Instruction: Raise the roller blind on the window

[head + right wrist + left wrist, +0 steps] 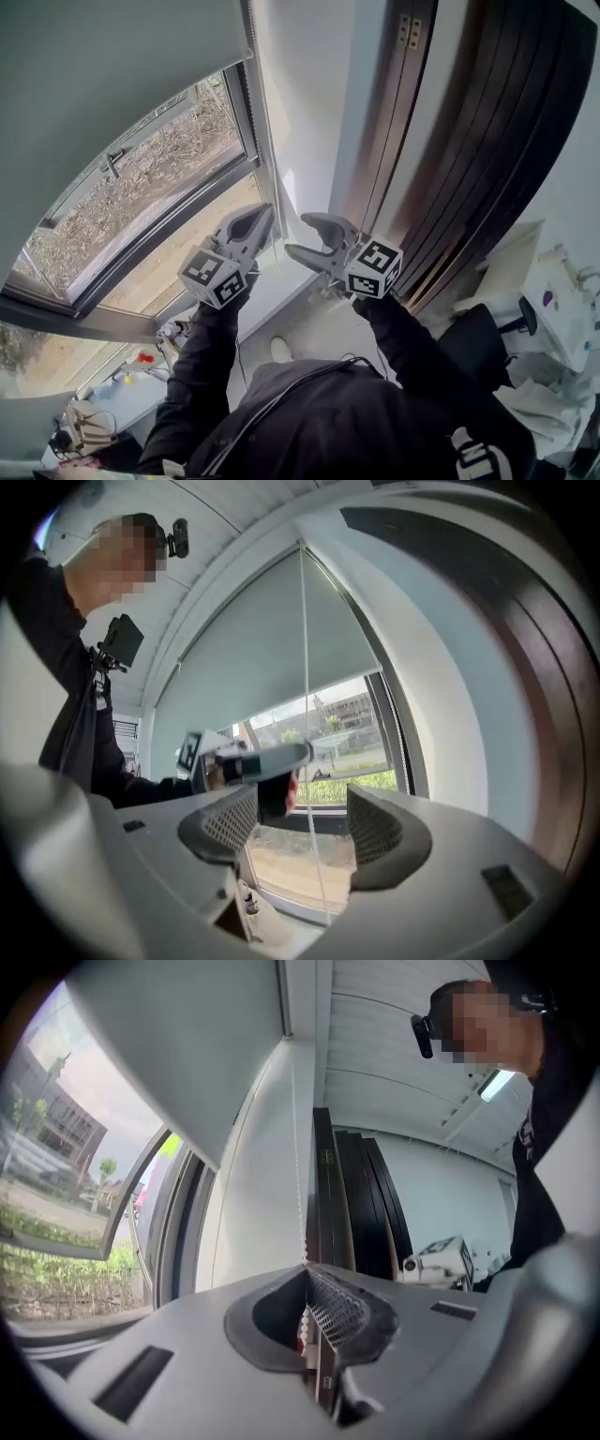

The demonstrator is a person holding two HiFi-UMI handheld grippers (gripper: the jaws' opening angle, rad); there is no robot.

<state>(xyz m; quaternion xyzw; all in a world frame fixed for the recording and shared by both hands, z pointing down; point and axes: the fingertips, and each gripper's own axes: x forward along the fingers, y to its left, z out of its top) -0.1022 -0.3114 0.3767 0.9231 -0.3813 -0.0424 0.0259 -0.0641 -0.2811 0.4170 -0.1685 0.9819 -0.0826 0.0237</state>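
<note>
"At the right edge of the window, your left hand-held gripper was clamped shut on the bead chain, beads pinched right at the jaw tips. Your right hand-held gripper stood wide open just beside it. The chain ran through its gap and seemed to touch neither pad." (spotter)

"Agreed. I read it as a hand-over-hand haul, mid-swap. My judgement: you needed the right one closed on the chain before the left let go, so one grip was always on. You'd have wanted the chain seated deep between the textured pads, not out at the tips. The pull had to run straight along the chain's own line, or the beads could skip." (note-taker)

"And your roller blind?" (spotter)

"Plain pale grey, flat, no creases that I could see. It covered the upper part of the window. Its bottom edge sat well above the sill, lower glass bare, grass and buildings showing outside. So you were partway, I judged, with a good deal left to roll up. The chain was thin and white, hanging straight down into your left jaws." (note-taker)
</note>
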